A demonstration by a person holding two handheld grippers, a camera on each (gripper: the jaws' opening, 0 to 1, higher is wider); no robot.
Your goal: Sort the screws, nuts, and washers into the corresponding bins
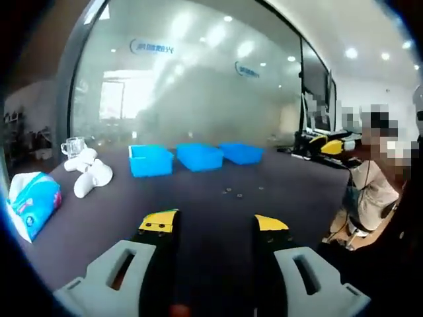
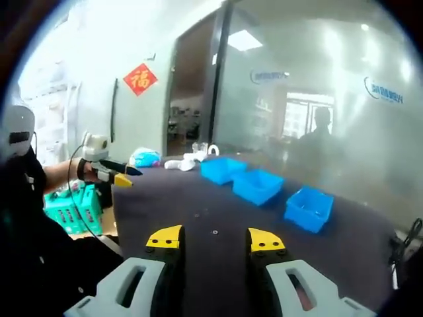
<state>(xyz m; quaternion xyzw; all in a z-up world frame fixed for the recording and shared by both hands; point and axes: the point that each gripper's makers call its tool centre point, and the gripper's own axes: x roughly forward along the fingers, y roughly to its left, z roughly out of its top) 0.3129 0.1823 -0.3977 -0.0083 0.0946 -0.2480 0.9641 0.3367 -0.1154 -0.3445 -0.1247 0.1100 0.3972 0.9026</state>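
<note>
Both grippers (image 1: 215, 224) (image 2: 215, 239) hang released, jaws empty. No sorting begun; next, reach the small parts (image 1: 232, 192) at 12 o'clock, before the bins (image 1: 151, 160).

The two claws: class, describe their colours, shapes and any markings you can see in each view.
Left claw: two black jaws with yellow tips, each rising from a pale grey moulded base with a slot-shaped opening. Right claw: the same build, black jaws, yellow tips with small dark dots, grey slotted bases. In the right gripper view the left claw appears again, black and yellow-tipped, with a trailing cable.
</note>
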